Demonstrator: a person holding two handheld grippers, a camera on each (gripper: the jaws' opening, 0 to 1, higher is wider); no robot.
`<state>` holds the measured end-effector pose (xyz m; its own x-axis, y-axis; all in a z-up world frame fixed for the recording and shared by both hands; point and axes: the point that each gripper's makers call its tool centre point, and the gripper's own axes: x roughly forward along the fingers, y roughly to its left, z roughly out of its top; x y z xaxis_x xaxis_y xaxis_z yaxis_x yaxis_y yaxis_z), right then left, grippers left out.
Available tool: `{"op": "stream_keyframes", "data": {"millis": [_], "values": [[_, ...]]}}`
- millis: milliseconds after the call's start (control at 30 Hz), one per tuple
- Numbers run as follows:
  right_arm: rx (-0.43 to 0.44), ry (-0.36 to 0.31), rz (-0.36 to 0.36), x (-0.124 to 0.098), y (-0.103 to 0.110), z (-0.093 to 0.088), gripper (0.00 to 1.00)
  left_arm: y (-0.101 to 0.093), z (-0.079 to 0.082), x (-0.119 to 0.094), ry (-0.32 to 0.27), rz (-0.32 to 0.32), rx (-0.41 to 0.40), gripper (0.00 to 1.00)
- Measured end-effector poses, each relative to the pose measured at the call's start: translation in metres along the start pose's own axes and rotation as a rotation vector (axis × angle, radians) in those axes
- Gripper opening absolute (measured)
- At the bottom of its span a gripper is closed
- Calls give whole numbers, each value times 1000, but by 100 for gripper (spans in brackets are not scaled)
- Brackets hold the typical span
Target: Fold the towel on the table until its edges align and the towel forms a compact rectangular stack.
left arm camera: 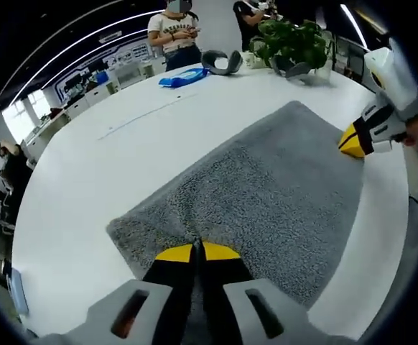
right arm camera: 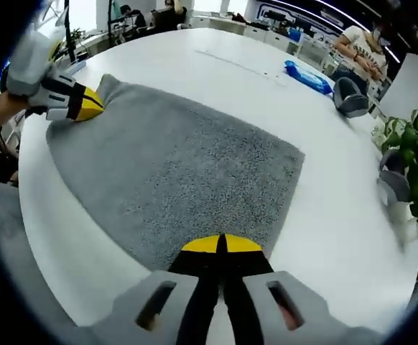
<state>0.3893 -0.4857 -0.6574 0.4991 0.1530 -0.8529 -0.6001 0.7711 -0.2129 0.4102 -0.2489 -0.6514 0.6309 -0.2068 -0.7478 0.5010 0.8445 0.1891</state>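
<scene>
nearest, the left gripper point(left arm camera: 197, 251) and right gripper point(right arm camera: 220, 244) each have fingers clenched on a near corner of the grey towel point(left arm camera: 266, 194) lying flat on the white worktop point(left arm camera: 123, 144); uneven lifting could skew its edges or slip a corner before the far plant point(left arm camera: 291, 39).

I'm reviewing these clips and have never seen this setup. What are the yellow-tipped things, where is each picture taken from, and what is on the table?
A person holds a two-jaw gripper in each hand; each carries a fisheye camera looking along its jaws. In the left gripper view, the left gripper sits shut at one corner of a grey towel, seemingly pinching it; the right gripper enters from the right. The right gripper view shows the right gripper shut at the towel's near edge. The towel lies flat on a white table. Further back are a blue packet, a potted plant and people standing.
</scene>
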Motion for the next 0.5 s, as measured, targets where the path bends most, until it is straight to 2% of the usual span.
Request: {"op": "stream_keyframes", "data": {"millis": [100,233,500], "values": [[-44,15,-2,2,-1,2,0,-2,-3,-4,5,-1,9,3],[-56,29,6,6,-5,4,0,-4,-7,-8,7,-4,-14,3],[-31,66,38,9,-11,9,0,-9,-11,-11,11,-10,-20,2]]}}
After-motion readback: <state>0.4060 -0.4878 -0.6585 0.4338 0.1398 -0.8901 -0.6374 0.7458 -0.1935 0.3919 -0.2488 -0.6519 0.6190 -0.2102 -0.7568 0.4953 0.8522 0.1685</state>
